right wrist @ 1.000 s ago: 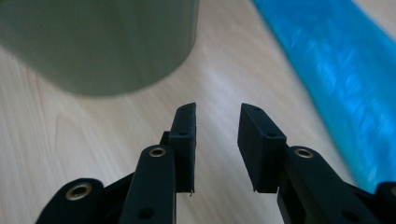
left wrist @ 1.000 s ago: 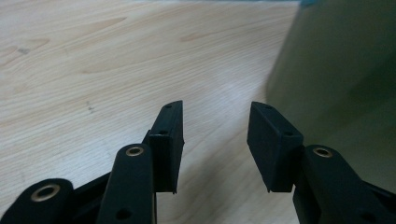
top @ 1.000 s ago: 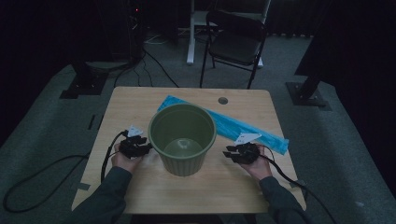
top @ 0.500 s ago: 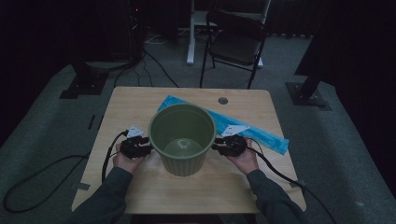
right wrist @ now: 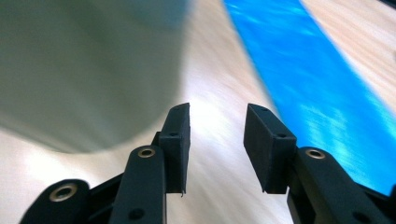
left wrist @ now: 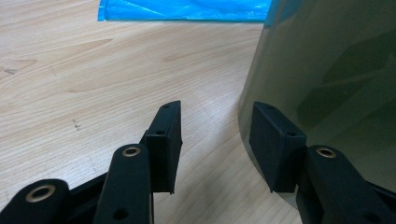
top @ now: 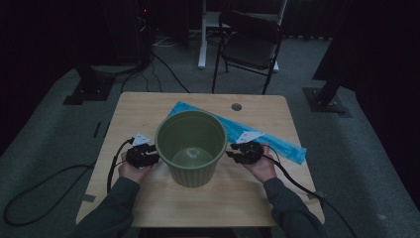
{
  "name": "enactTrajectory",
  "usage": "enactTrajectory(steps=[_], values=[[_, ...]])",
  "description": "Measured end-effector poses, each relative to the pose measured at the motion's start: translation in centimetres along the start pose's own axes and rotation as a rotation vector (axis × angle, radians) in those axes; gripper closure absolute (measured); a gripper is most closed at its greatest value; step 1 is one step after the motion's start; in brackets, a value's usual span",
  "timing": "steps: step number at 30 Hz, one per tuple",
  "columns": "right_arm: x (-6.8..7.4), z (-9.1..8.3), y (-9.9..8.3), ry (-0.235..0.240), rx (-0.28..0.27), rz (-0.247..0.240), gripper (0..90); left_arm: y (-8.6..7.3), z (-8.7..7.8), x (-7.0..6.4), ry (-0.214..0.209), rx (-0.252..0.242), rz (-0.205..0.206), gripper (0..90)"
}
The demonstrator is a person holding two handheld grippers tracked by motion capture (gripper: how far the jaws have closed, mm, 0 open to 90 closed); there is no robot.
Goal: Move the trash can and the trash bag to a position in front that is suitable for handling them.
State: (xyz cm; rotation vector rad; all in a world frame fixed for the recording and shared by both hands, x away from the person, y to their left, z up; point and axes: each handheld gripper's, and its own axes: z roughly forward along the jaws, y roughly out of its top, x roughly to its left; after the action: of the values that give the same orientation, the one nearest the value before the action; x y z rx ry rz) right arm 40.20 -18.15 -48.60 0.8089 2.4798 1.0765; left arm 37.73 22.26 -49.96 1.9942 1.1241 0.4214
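Green pot point(top: 191, 147) stands upright at the centre of the high view, on the wooden table point(top: 148, 109); its mouth faces up and the inside appears empty. Behind it, running from upper centre toward the right edge of the table, lies a long blue plastic sheet point(top: 277, 141), partly hidden by the pot.

Left gripper point(top: 148, 157) sits at the lower left of the pot, just beside its wall. In the left gripper view the jaws stand apart and released — nothing lies between them; the right-hand jaw is against or very near the pot wall point(left wrist: 327, 70), contact cannot be confirmed. Bare table point(left wrist: 93, 84) fills the left of that frame, with the blue sheet point(left wrist: 187, 9) along the top edge.

Right gripper point(top: 236, 153) sits at the right of the pot, near its side. In the right gripper view the jaws are likewise spread, holding nothing — the picture is blurred. The pot point(right wrist: 88, 60) occupies the upper left, clear of the jaws; the blue sheet point(right wrist: 317, 84) crosses the right half.
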Motion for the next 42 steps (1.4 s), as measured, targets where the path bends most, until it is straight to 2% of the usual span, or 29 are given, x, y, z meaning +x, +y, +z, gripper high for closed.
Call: enactTrajectory(steps=[4, 7, 11, 15, 16, 21, 26, 27, 28, 29, 33, 38, 42], values=[[-2.2, -0.1, -1.1, -0.055, 0.028, 0.041, 59.0, 0.0, 0.0, 0.1, 0.002, -0.002, -0.002, 54.3], [-3.4, 0.1, -1.7, -0.087, 0.062, 0.051, 58.9, 0.0, 0.0, 0.1, 0.003, 0.000, -0.002, 54.3], [-4.5, 0.4, -2.3, -0.122, 0.094, 0.065, 58.7, 0.0, 0.0, 0.1, 0.002, 0.000, -0.001, 54.3], [-4.9, 0.6, -2.5, -0.133, 0.103, 0.071, 58.2, 0.0, 0.0, 0.1, 0.001, 0.000, -0.001, 54.3], [-5.4, 1.0, -2.7, -0.143, 0.115, 0.068, 57.1, -0.1, 0.1, 0.1, -0.001, 0.001, 0.001, 54.3], [-6.1, 2.3, -3.1, -0.131, 0.158, 0.082, 56.1, -0.1, 0.1, 0.1, -0.005, 0.006, 0.007, 54.3], [-6.9, 3.1, -3.6, -0.121, 0.188, 0.130, 58.0, -0.1, 0.2, 0.0, -0.003, 0.009, 0.009, 54.3], [-7.3, 3.1, -3.7, -0.109, 0.181, 0.160, 65.7, -0.1, 0.2, 0.0, -0.005, 0.009, 0.009, 54.3], [-7.3, 3.1, -3.7, -0.109, 0.181, 0.160, 65.7, -0.1, 0.2, 0.0, -0.005, 0.009, 0.009, 54.3], [-7.5, 3.0, -3.8, -0.091, 0.179, 0.184, 72.4, -0.1, 0.2, 0.0, -0.006, 0.010, 0.011, 54.3], [-7.7, 2.7, -3.9, -0.083, 0.192, 0.195, 85.4, 0.0, 0.2, 0.0, -0.009, 0.006, 0.015, 54.3], [-7.5, 2.3, -4.1, -0.067, 0.210, 0.205, 88.8, -0.1, 0.3, -0.1, -0.014, 0.008, 0.019, 54.3], [-6.9, 1.5, -4.4, -0.062, 0.243, 0.182, 88.8, -0.1, 0.3, -0.2, -0.018, 0.008, 0.022, 54.3]])
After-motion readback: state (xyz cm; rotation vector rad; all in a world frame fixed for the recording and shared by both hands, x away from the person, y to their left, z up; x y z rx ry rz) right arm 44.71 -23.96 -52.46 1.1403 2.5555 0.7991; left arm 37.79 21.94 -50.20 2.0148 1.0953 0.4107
